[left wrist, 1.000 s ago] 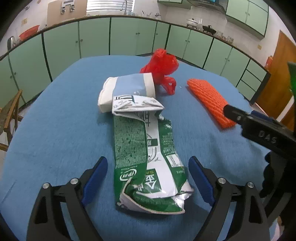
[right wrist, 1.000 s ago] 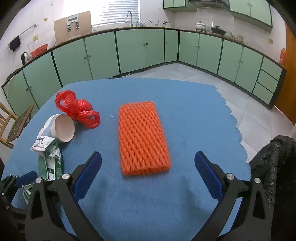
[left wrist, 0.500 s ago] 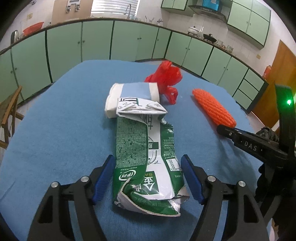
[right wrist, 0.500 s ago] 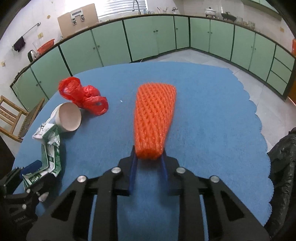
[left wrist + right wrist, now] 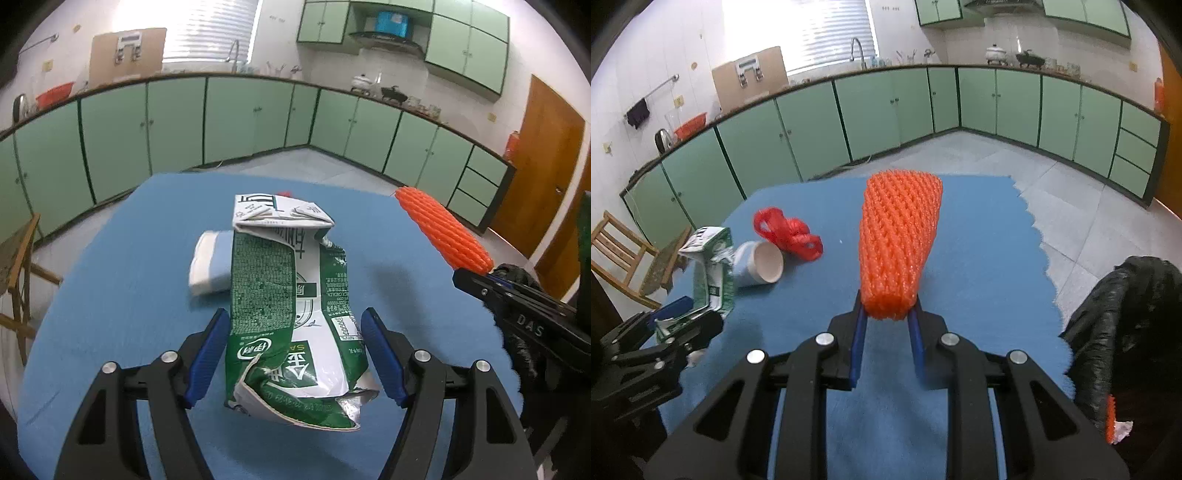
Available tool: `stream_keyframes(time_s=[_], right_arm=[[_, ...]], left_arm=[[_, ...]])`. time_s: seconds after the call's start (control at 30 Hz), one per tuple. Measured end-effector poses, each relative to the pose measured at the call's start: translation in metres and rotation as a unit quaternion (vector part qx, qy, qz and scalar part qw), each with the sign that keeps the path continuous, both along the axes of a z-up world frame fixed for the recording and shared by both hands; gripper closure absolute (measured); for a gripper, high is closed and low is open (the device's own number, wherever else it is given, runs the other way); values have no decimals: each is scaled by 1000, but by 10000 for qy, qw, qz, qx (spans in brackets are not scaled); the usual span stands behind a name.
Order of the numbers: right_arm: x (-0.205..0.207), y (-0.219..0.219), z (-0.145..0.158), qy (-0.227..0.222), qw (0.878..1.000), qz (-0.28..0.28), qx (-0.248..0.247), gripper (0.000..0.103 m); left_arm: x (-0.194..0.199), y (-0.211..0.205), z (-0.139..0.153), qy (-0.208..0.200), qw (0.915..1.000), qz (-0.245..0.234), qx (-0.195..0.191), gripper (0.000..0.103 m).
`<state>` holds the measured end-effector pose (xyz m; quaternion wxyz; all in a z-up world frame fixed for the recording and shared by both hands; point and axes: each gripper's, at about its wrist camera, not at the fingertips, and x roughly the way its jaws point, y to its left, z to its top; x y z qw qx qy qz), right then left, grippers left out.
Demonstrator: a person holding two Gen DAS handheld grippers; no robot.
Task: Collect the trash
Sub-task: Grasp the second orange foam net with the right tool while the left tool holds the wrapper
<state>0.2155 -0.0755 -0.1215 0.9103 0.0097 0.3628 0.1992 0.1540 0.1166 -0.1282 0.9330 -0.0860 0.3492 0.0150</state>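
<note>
Left wrist view: left gripper (image 5: 293, 350) clamps a crushed green-and-white carton (image 5: 291, 295), lifted clear of the blue tablecloth (image 5: 122, 295); paper cup (image 5: 210, 264) lies behind it. Right wrist view: right gripper (image 5: 888, 325) pinches the near end of an orange foam net (image 5: 897, 240), raised off the cloth; black trash bag (image 5: 1126, 332) at right.

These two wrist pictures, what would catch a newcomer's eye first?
The bright orange foam net, pinched at its near end in the right tongs and raised above the blue tablecloth. Next, the crushed green milk carton gripped between the left tongs.
</note>
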Motion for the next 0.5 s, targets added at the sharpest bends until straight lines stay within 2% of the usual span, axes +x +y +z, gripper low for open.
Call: stream_keyframes(time_s=[0.23,0.5], right_arm=[[-23,-28,37,-316,9993,-144,131,83],[-51,-63,59,-544,9976,-384,190,83]], left_arm=[[-5,-24,28,-287,9994,-205,29,31],[-11,-58,56,-594,9970,-496,20,31]])
